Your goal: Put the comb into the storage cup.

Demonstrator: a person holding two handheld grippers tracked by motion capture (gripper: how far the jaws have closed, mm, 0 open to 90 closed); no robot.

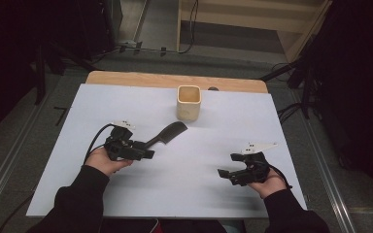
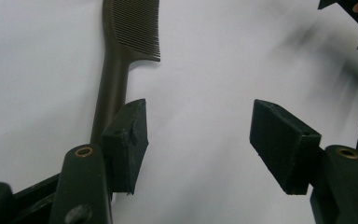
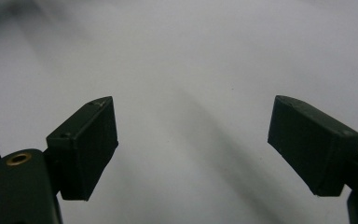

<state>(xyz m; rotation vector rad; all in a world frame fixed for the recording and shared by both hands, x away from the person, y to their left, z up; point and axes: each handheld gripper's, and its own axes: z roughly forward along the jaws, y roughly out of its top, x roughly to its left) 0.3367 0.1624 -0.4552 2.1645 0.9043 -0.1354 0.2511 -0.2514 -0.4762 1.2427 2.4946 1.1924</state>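
A dark comb (image 1: 167,133) lies flat on the white sheet, its teeth end pointing toward the cup. My left gripper (image 1: 148,154) sits at the comb's handle end with its jaws open. In the left gripper view the comb (image 2: 116,70) runs up along the outside of the left pad, and only bare sheet lies between the pads of the left gripper (image 2: 200,128). My right gripper (image 1: 228,164) rests low at the right front, also open. Nothing lies between its pads in the right gripper view (image 3: 193,123).
A cream square cup (image 1: 188,103) stands upright at the back centre of the white sheet (image 1: 252,126). A wooden table edge (image 1: 141,78) shows behind it. Dark stands and cables surround the table on the floor.
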